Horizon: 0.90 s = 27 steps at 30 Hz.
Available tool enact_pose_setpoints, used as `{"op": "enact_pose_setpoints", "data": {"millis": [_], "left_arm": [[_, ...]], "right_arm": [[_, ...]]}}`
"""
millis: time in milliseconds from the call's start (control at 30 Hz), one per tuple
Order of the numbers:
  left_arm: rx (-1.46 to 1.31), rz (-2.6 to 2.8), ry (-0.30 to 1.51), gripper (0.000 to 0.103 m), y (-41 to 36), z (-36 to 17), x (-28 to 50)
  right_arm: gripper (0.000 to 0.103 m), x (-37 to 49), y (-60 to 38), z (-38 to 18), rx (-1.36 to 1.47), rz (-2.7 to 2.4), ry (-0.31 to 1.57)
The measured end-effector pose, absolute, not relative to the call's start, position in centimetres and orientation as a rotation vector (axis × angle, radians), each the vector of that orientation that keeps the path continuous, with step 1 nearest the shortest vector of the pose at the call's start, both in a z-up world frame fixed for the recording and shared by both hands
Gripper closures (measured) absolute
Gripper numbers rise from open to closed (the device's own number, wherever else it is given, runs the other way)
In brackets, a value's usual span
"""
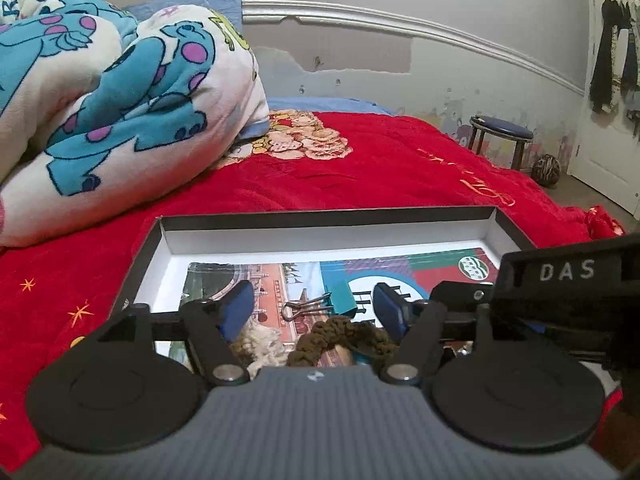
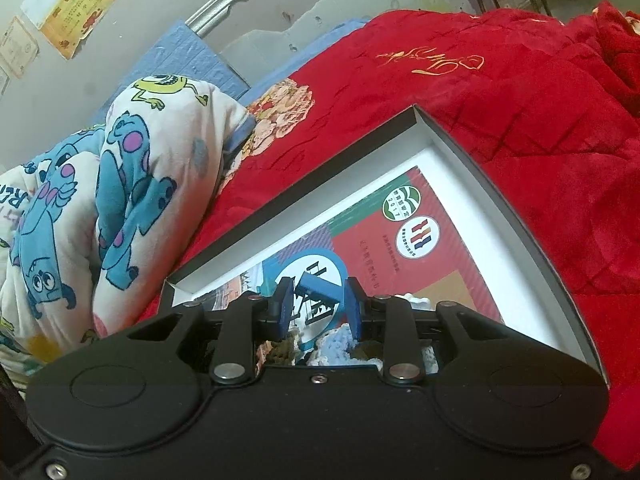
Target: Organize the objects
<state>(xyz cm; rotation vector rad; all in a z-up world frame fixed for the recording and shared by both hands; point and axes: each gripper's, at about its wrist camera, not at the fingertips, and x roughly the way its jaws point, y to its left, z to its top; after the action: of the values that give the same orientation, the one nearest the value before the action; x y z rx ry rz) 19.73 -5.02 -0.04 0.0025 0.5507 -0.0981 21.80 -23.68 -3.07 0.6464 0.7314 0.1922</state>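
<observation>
Holding the left gripper [image 1: 312, 296] with its blue-padded fingers [image 1: 240, 304] spread wide and gripping nothing, just above a teal binder clip [image 1: 340, 298] lying flat on the book cover, its wire handles pointing left. Pinching a blue binder clip [image 2: 320, 288] between the narrowly set fingers of the right gripper [image 2: 319, 300], tilted, hanging over the same book a little to the right. Judging the step in hand as placing that blue clip beside the teal one: lowering it close to the cover before letting go, aiming for the bare patch right of the teal clip, and staying clear of the near crocheted pieces so nothing snags, namely the olive-brown one [image 1: 344, 338], the cream one [image 1: 260, 340] and the pale blue one [image 2: 336, 344]. Easing the left fingers away to the left first, leaving room for the right gripper. Avoiding any push on the box rim, since soft bedding beneath is probably letting it rock. Resting everything in a shallow box [image 1: 328, 216], black outside and white inside, with a colourful book [image 1: 440, 264] covering most of its floor. Sitting on a bed under a red plush cover [image 1: 400, 160] with gold embroidery; bunching up at the far left, a white quilt printed with blue cartoon monsters [image 1: 120, 80]. Showing beyond the bed a peeling grey wall, a blue panel [image 2: 188, 60], certificates [image 2: 76, 4], a round stool [image 1: 502, 128], a patterned ball [image 1: 546, 170] on the floor, and dark clothes [image 1: 612, 60] hanging on a white door at the far right.
</observation>
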Motion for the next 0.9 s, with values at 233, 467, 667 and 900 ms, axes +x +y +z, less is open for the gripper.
{"op": "enact_pose_setpoints", "data": {"millis": [233, 467, 667, 900], "left_arm": [[0.083, -0.138, 0.510, 0.014, -5.1, 2.3, 17.7], [0.151, -0.115, 0.442, 0.004, -4.2, 5.5, 14.9], [0.130, -0.116, 0.415, 0.000, -2.0, 8.5, 11.6], [-0.024, -0.090, 0.436, 0.000, 0.6, 8.7, 6.0]], "right_arm": [[0.062, 21.2, -23.8, -2.3, 0.670, 0.208, 0.718], [0.034, 18.6, -23.0, 0.6, 0.674, 0.254, 0.657], [0.016, 15.3, -22.8, 4.7, 0.698, 0.328, 0.551], [0.004, 10.0, -22.3, 8.5, 0.622, 0.339, 0.486]]}}
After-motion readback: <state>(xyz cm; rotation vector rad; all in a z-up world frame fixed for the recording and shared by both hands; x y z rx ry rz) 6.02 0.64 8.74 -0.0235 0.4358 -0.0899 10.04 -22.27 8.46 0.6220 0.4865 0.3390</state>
